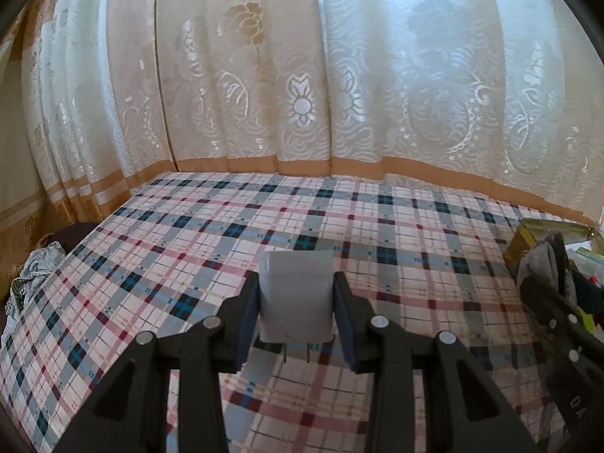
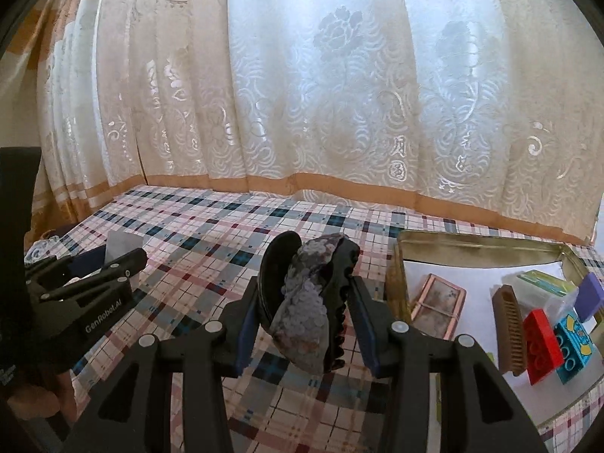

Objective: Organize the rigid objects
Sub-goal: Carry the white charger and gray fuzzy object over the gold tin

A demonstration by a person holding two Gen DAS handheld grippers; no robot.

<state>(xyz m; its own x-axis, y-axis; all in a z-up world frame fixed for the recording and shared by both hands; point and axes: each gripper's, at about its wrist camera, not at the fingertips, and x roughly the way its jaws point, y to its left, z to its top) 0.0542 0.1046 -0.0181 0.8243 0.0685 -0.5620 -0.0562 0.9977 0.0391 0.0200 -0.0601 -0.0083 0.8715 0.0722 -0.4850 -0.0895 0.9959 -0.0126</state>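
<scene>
My left gripper [image 1: 296, 283] is shut on a plain white rectangular block [image 1: 296, 313], held upright above the plaid tablecloth [image 1: 188, 226]. My right gripper [image 2: 305, 283] is shut on a black claw hair clip with a grey flowered fabric bow [image 2: 305, 302], also held off the cloth. In the right wrist view the left gripper [image 2: 117, 260] appears at the left with the white block [image 2: 122, 245]. At the right edge of the left wrist view, the hair clip [image 1: 543, 264] shows in the other gripper.
An open gold tin [image 2: 472, 243] lies at the right on the cloth. It holds a pink-framed card [image 2: 438, 302], a wooden comb [image 2: 509, 332], a red brick [image 2: 541, 343], a blue brick [image 2: 573, 343], a purple block [image 2: 590, 298] and a clear case. Lace curtains [image 2: 302, 94] hang behind the table. Crumpled cloth [image 1: 34, 271] lies beyond the left edge.
</scene>
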